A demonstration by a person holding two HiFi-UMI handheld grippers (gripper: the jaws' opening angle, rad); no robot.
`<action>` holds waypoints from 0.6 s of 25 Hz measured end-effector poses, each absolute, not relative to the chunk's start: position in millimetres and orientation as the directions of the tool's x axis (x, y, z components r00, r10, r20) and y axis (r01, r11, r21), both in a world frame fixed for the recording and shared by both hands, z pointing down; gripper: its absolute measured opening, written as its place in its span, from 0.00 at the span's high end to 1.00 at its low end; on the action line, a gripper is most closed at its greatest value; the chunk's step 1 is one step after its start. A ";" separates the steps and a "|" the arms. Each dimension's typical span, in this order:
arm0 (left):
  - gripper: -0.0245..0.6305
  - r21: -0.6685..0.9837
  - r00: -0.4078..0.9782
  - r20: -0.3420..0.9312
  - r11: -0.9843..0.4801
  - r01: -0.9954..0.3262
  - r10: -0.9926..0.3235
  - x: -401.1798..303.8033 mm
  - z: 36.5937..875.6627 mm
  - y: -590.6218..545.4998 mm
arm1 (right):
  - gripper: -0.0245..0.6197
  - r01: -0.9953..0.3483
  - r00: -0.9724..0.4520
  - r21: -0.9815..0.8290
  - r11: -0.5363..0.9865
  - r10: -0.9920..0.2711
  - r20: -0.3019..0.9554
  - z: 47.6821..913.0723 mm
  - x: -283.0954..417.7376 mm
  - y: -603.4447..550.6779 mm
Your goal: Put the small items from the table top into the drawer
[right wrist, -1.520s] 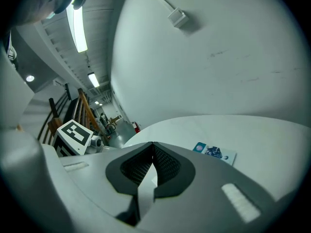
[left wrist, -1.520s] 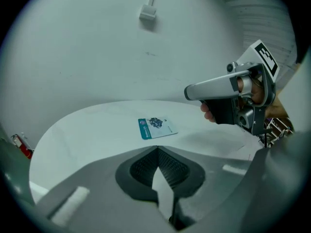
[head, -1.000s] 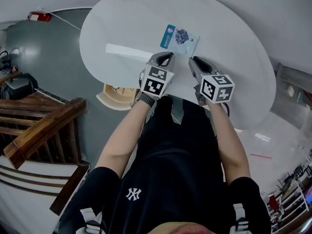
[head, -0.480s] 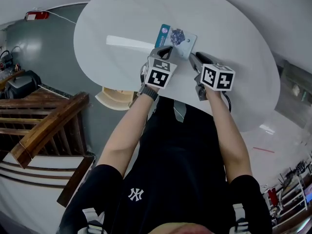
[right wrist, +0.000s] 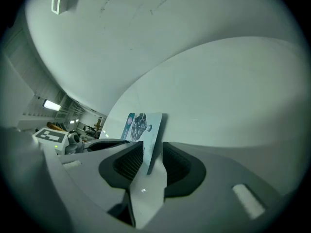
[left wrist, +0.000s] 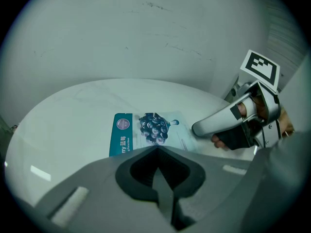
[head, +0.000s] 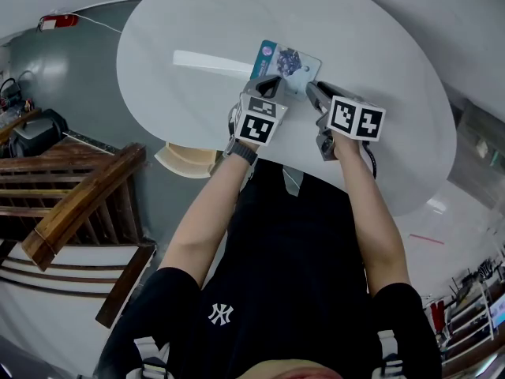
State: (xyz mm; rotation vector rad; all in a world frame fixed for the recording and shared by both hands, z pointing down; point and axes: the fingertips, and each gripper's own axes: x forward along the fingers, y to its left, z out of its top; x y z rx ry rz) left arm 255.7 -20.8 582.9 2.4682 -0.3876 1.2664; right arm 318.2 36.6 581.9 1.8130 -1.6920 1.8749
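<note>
Wooden stair railing stands at left (small red object beyond).

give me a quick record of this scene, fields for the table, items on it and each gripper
table: white round table top
items: flat blueberry-print sachet with teal stripe; long white flat strip
left gripper: jaws together, empty, close to the sachet's near edge
right gripper: jaws have just been opening, now apart; sachet's edge between them, not pressed
task state: both items on the table

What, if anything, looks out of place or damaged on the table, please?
Nothing stands out: the blueberry packet lies flat and intact on the white table, the white strip flat beside it; nothing is spilled.
</note>
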 end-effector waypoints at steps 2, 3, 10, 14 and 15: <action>0.96 0.182 0.567 0.819 -0.901 -0.393 -0.082 255.3 583.2 -21.1 | 0.74 -0.621 -0.344 -0.667 -0.412 -0.622 0.704 582.9 317.0 32.5; 0.96 0.184 0.569 0.819 -0.901 -0.394 -0.081 255.5 583.4 -21.3 | 0.75 -0.603 -0.361 -0.684 -0.410 -0.625 0.692 583.4 316.0 30.2; 0.96 0.197 0.584 0.809 -0.901 -0.386 -0.074 258.3 582.4 -20.3 | 0.85 -0.535 -0.439 -0.751 -0.388 -0.632 0.639 587.2 310.7 21.5; 0.96 0.200 0.586 0.807 -0.900 -0.387 -0.072 259.1 581.9 -19.6 | 0.91 -0.558 -0.428 -0.736 -0.384 -0.627 0.651 589.8 312.3 22.3; 0.96 0.201 0.590 0.804 -0.900 -0.387 -0.074 260.3 581.8 -20.1 | 0.92 -0.560 -0.428 -0.737 -0.379 -0.629 0.649 589.6 312.5 22.0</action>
